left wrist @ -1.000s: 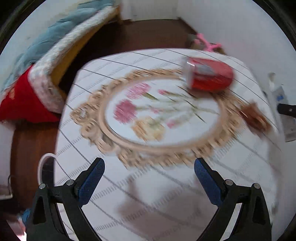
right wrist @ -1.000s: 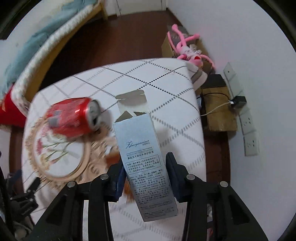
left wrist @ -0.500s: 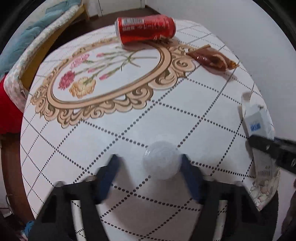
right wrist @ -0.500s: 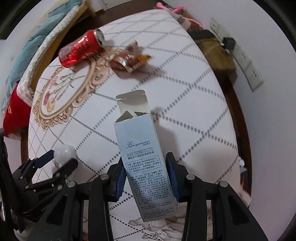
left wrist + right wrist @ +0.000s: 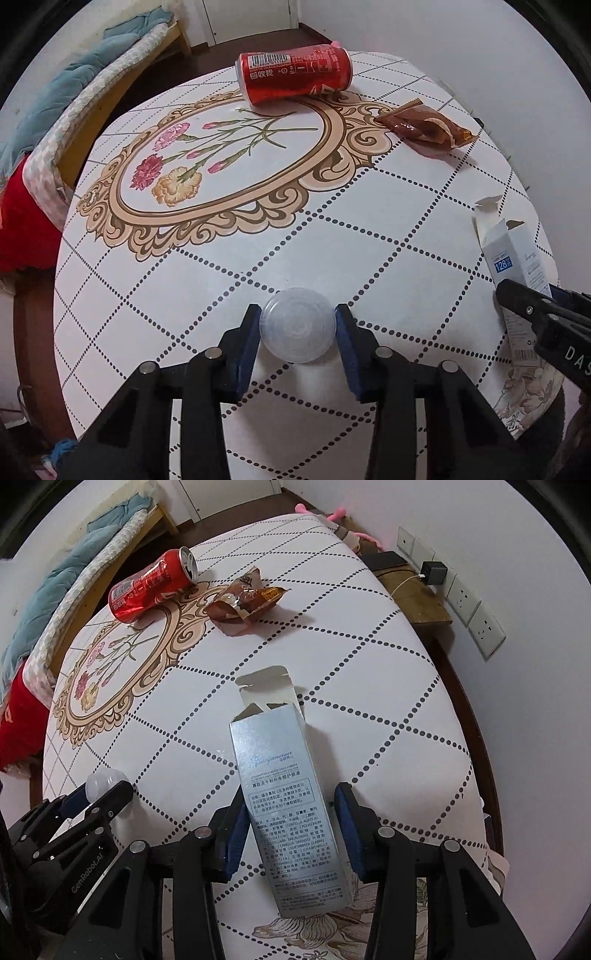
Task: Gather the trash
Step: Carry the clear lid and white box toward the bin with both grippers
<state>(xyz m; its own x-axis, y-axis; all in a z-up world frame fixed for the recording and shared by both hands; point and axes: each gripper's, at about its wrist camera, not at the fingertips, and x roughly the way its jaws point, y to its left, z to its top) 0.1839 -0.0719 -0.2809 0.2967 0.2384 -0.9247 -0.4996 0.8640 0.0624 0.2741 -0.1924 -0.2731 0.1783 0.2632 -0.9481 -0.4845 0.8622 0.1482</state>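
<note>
Low in the left wrist view, the left gripper [image 5: 297, 332] is clamped on a clear plastic cup [image 5: 297, 324], pads touching both its sides; in the right wrist view the right gripper [image 5: 290, 829] stands slightly apart around a silver carton [image 5: 286, 794], a gap at the right pad, probably letting it rest on the table [image 5: 369, 664]; upper left lie a red can [image 5: 153, 585] and brown wrapper [image 5: 243, 598], uncollected

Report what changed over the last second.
The left gripper came from open over the table to shut on the clear cup. The right gripper has eased open around the silver box. Red can and brown wrapper stayed put.
</note>
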